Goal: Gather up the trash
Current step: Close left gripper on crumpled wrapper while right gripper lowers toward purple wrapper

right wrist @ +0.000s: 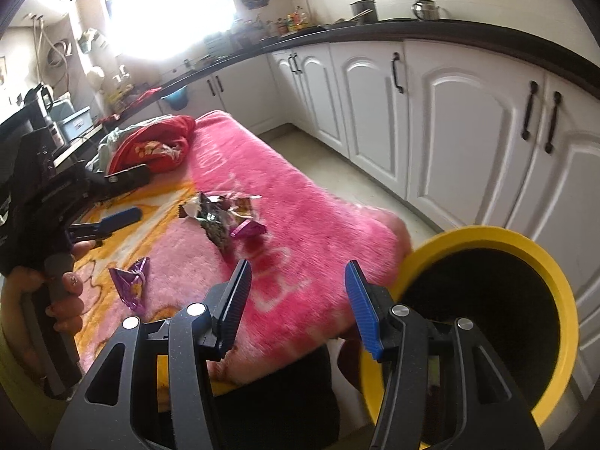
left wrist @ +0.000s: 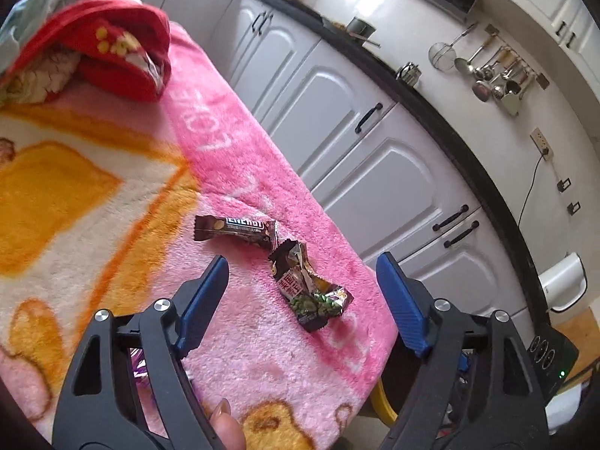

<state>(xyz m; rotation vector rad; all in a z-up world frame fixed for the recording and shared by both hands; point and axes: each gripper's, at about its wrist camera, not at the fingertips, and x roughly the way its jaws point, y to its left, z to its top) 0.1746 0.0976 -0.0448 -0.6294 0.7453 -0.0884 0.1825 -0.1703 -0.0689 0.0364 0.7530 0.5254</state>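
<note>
The work surface is a pink fleece blanket with orange and cream cartoon print.

Container: a round yellow plastic bin with a dark interior stands off the blanket's near corner, at 4 o'clock in the right wrist view. Its contents cannot be made out.

Trash on the blanket:
- A brown chocolate bar wrapper lies near the pink border.
- A crumpled green-and-brown foil snack packet touches the bar wrapper's end, at 5 o'clock from it.
- A purple foil wrapper lies well apart from that cluster, at 9 o'clock in the right wrist view.

A red folded cloth sits at the blanket's far end.

Left gripper: jaws spread wide, holding nothing; the snack packet shows between the blue fingers, untouched.

Right gripper: jaws parted, empty, above the blanket edge beside the bin.
</note>
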